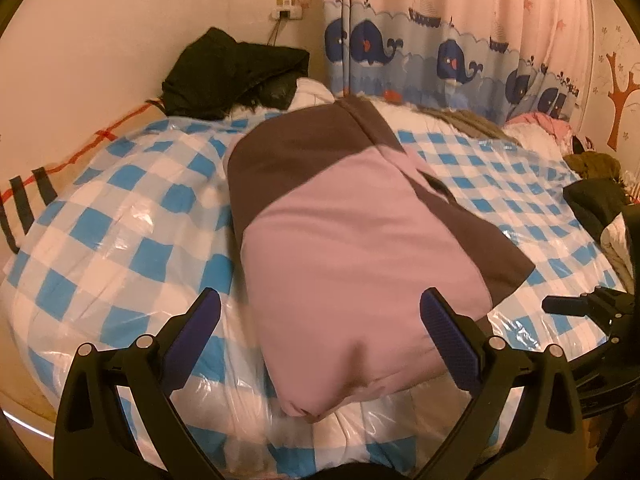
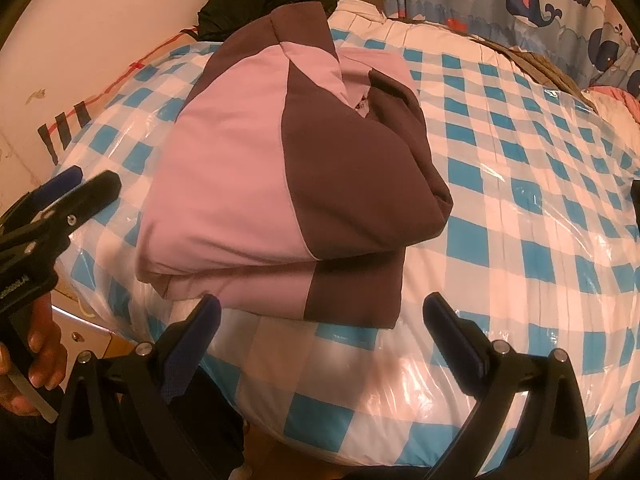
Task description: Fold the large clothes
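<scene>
i see the jacket (image 2: 280, 176) folded into a thick stack on the checked bag (image 2: 520, 200), so it rests flat. my left tool (image 1: 320, 336) and right tool (image 2: 320, 332) are both released, hovering just short of its near edge.

Left gripper (image 1: 320, 320) fingers spread wide, nothing held between them. Right gripper (image 2: 322, 322) likewise wide apart and holding nothing. In the right wrist view, the person's left hand (image 2: 34, 364) wraps the left gripper's handle, fingertips (image 2: 38, 338) visible. Both grippers point forward, side by side.
</scene>
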`<action>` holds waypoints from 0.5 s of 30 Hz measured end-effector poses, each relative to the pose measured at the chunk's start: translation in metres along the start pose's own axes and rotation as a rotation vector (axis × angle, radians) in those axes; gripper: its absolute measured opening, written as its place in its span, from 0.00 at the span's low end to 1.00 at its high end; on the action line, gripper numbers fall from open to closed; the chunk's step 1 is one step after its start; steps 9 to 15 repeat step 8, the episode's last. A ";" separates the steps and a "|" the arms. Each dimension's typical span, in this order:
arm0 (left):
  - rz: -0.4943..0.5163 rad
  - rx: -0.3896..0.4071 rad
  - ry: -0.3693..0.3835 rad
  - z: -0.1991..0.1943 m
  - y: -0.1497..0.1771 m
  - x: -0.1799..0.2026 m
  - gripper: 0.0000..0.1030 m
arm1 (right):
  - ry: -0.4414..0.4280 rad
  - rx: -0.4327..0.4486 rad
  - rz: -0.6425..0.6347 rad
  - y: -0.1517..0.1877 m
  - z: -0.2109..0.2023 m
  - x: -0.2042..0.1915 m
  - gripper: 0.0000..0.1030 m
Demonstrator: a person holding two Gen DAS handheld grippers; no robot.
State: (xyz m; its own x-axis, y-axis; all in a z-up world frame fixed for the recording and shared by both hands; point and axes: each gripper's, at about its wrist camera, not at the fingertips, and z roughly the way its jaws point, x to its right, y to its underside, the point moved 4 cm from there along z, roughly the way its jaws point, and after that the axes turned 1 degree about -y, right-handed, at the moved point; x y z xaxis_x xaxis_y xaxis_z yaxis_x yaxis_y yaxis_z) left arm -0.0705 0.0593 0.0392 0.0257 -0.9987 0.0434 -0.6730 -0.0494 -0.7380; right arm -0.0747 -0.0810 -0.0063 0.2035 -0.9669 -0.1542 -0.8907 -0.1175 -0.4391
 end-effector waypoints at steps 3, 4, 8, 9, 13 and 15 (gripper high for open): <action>-0.014 -0.050 0.005 0.006 0.004 0.001 0.93 | 0.001 0.001 0.002 0.001 -0.001 0.001 0.95; -0.009 -0.055 -0.001 0.008 0.005 0.002 0.93 | 0.001 0.002 0.002 0.001 -0.001 0.002 0.95; 0.009 -0.053 -0.014 0.007 0.007 0.006 0.93 | 0.000 0.000 0.002 0.001 0.000 0.001 0.95; 0.009 -0.053 -0.014 0.007 0.007 0.006 0.93 | 0.000 0.000 0.002 0.001 0.000 0.001 0.95; 0.009 -0.053 -0.014 0.007 0.007 0.006 0.93 | 0.000 0.000 0.002 0.001 0.000 0.001 0.95; 0.009 -0.053 -0.014 0.007 0.007 0.006 0.93 | 0.000 0.000 0.002 0.001 0.000 0.001 0.95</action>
